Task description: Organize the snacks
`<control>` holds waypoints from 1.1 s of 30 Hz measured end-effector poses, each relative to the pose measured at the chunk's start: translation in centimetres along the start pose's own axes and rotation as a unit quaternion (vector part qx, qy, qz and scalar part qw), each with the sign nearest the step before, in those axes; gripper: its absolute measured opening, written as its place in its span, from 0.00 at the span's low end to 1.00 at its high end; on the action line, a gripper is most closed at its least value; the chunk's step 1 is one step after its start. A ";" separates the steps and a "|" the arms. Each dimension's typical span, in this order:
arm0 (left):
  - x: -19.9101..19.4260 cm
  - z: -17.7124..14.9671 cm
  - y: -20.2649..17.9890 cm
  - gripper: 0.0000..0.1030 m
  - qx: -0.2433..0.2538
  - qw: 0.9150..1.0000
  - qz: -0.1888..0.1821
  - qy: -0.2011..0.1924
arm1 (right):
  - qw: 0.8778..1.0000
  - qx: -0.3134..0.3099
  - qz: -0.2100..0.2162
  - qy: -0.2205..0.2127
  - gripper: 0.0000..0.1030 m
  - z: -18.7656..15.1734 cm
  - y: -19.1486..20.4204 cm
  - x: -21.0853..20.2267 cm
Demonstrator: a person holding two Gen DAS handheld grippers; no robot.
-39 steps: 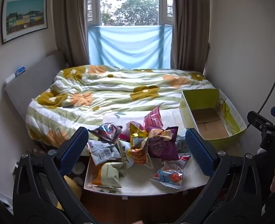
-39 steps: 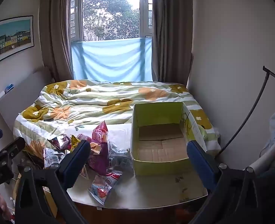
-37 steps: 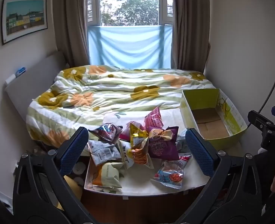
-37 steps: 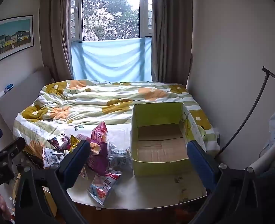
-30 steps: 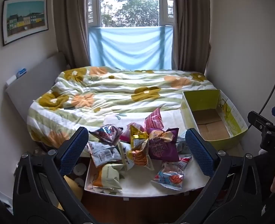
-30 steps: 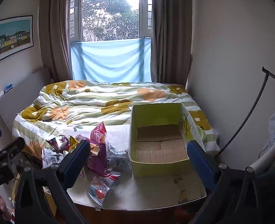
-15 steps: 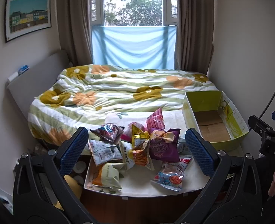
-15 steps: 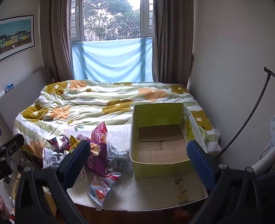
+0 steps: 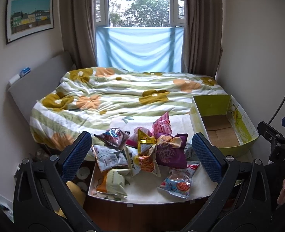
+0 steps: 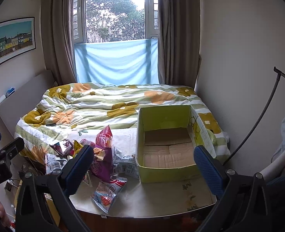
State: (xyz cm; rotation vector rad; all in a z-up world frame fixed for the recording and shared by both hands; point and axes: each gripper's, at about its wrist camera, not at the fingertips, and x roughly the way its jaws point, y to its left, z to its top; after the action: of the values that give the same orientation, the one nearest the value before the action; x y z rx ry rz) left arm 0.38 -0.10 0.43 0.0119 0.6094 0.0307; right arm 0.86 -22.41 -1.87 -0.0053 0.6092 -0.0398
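The left gripper [image 9: 142, 155] hangs with its blue-padded fingers [image 9: 77, 155] spread wide and nothing between them; the right gripper [image 10: 144, 169] is likewise released and empty, its fingers [image 10: 208, 169] set far apart. Both hover above the near edge of the tabletop [image 10: 161, 197], touching nothing.

Beyond the left fingers lies the heap of snack bags [image 9: 142, 154], piled at the left half of the tabletop. A purple bag [image 9: 170, 153] leans in the middle, a pink bag [image 9: 161, 123] stands behind it, a pale green bag [image 9: 114, 181] lies nearest on the left, and a blue-and-red bag [image 9: 176, 182] lies nearest on the right. Several bags overlap, so the lower ones are partly hidden and their print is too small to read.

To the right of the heap, just beside it, stands the green cardboard box [image 10: 165, 150], open-topped and showing bare brown flaps inside. Behind everything is a bed with a flowered quilt [image 9: 123, 96]. The gripper bodies cut off the tabletop's near corners.
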 end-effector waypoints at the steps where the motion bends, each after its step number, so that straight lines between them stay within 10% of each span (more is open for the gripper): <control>1: 0.0 0.0 -0.1 1.00 0.000 1.000 0.000 0.000 | 1.000 0.000 0.000 0.000 1.00 0.0 0.0 0.0; 33: -0.2 0.0 0.8 1.00 -0.003 1.000 -0.001 0.002 | 1.000 0.002 0.006 0.003 1.00 -0.3 1.4 -0.6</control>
State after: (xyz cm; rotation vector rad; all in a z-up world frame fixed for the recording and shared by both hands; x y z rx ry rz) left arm 0.18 0.67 0.60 0.0051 0.6135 0.0315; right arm 0.28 -21.02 -1.81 0.0023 0.6152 -0.0289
